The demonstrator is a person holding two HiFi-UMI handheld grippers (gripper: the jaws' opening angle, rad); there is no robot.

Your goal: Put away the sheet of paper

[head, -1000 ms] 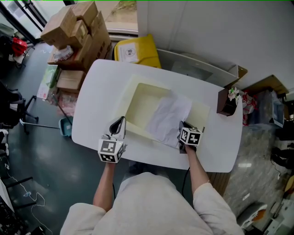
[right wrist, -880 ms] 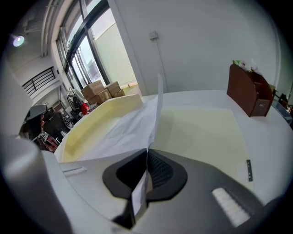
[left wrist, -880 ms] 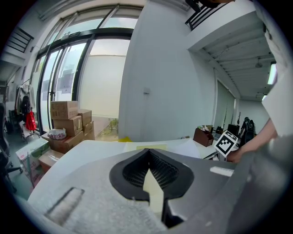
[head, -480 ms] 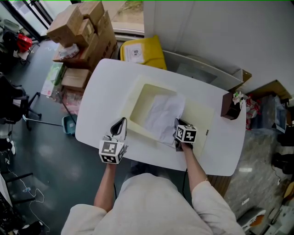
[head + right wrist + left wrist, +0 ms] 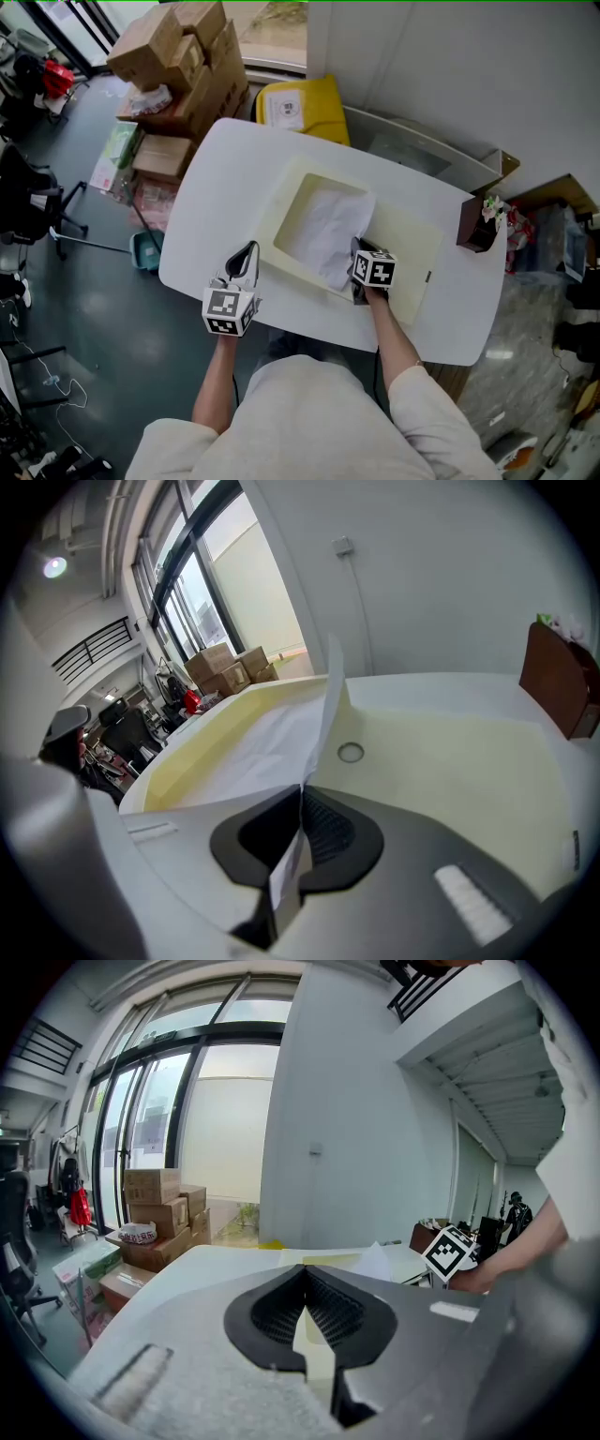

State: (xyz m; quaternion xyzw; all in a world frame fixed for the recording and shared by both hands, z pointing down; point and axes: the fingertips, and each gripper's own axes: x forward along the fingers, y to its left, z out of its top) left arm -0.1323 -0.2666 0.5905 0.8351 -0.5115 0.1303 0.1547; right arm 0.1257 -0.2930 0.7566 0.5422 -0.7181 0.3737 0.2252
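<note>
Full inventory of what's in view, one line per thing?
table: 1, white, centre
box: 1, cream, open, on the table
paper: 1, white, over the box's well
holder: 1, brown, table's right edge
bin: 1, yellow, behind the table
cartons: several, brown, stacked on the floor left of the bin
chair: 1, black, far left
left tongs: 1, grey with black pads, shut and empty, at the table's near edge
right tongs: 1, same colours, shut on the paper's near edge

In your head view, the marker cube on your right hand-held gripper (image 5: 357, 253) covers the near corner of the sheet of paper (image 5: 323, 228). What sits atop the brown box (image 5: 474, 230) is too small to tell.
</note>
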